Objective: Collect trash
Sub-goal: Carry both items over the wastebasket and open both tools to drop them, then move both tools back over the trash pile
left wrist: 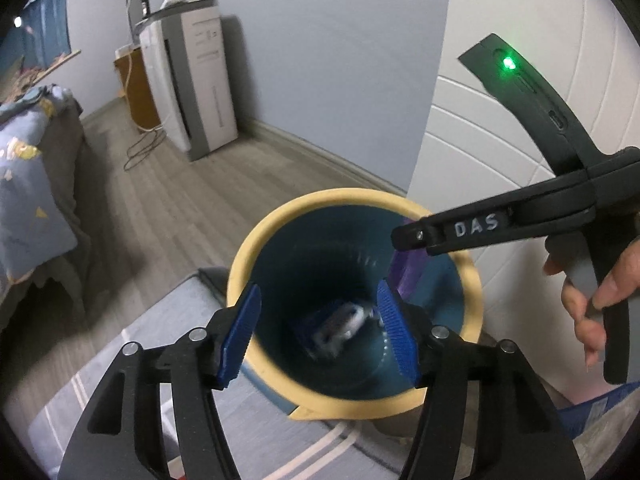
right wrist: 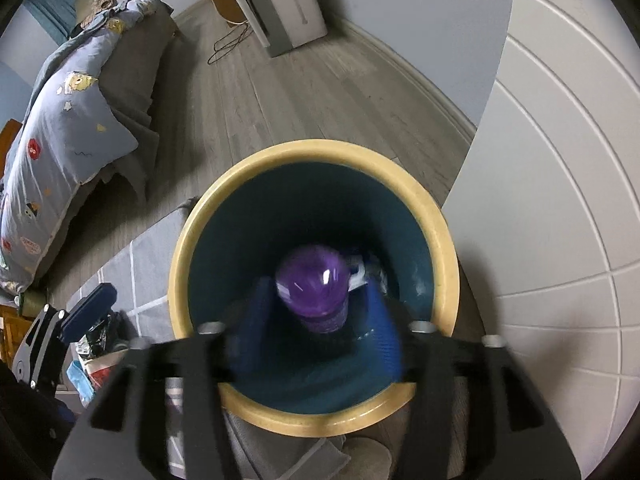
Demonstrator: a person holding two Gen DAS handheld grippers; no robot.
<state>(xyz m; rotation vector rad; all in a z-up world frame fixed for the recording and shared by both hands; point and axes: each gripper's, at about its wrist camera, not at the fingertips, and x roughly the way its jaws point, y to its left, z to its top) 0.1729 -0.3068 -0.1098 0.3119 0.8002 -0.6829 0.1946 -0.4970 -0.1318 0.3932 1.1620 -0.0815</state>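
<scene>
A round bin with a yellow rim (left wrist: pixel 256 236) and dark teal inside stands on the floor; it also shows in the right wrist view (right wrist: pixel 188 240). My left gripper (left wrist: pixel 318 334) is open and empty just above the bin's near rim. A blue and white wrapper (left wrist: pixel 340 326) lies at the bottom. My right gripper (right wrist: pixel 316 320) hangs over the bin mouth, blurred, with a purple bottle (right wrist: pixel 314 286) between its blue pads (right wrist: pixel 380 332). I cannot tell whether the pads still touch the bottle. The bottle's purple edge (left wrist: pixel 410 268) shows in the left view behind the right gripper's body (left wrist: pixel 500 226).
A grey striped rug (left wrist: pixel 120 360) lies under the bin. A bed with blue bedding (right wrist: pixel 60 132) is to the left. A white cabinet (left wrist: pixel 192 84) stands by the far wall. A white panelled door (right wrist: pixel 560 200) is at right. More trash (right wrist: pixel 96 352) lies on the rug at left.
</scene>
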